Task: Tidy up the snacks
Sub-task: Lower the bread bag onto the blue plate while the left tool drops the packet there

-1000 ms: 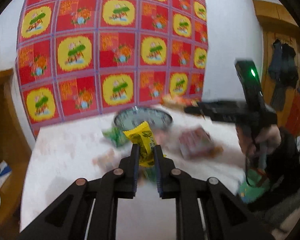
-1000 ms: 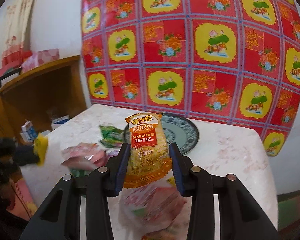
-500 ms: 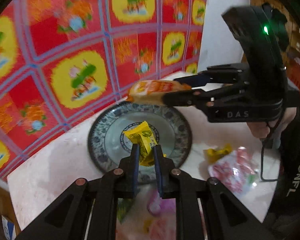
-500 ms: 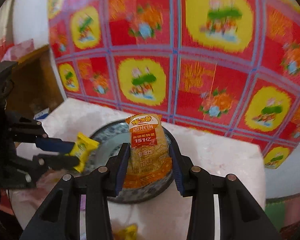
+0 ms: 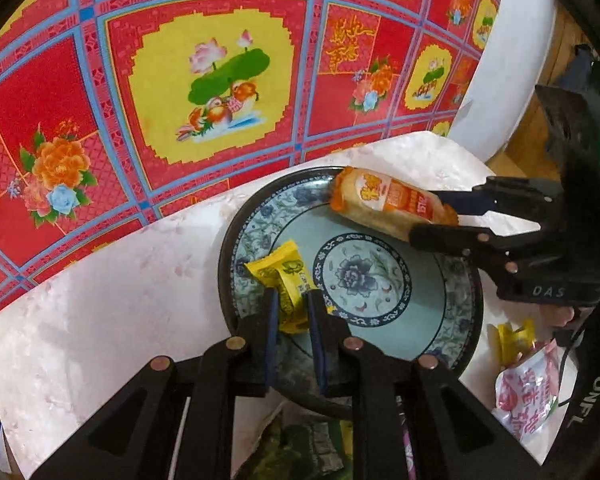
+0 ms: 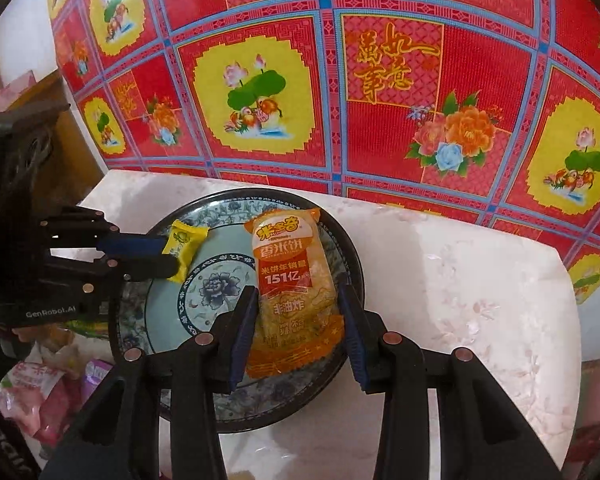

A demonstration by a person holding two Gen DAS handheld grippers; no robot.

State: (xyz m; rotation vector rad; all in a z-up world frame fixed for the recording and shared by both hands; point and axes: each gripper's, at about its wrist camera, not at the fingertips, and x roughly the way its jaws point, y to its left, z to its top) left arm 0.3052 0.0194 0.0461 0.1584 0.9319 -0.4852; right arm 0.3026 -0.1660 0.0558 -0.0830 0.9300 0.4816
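1. Left wrist view shows the left gripper (image 5: 294, 312) pinched narrow on a small yellow wrapped candy (image 5: 286, 286), holding it low over the left part of the round blue-and-white patterned plate (image 5: 260, 216) on the pale marbled desk (image 5: 100, 300).
2. The right gripper (image 6: 296, 312) clamps an orange-and-clear rice cracker packet (image 6: 290, 276) by its sides, jaws set fairly narrow around it, above the plate's far right part.
3. Both snacks seem held over separate parts of the plate so they can be set down side by side without overlapping.
4. Gripping each packet at its lower end likely lets the free end reach the plate first.
5. Only the left wrist view shows the pink-and-white snack bag (image 5: 528, 396) and another small yellow wrapper (image 5: 512, 336) lying on the desk beyond the plate, just beside each other.
6. Only the right wrist view shows the packet's printed front and bare desk right of the plate.
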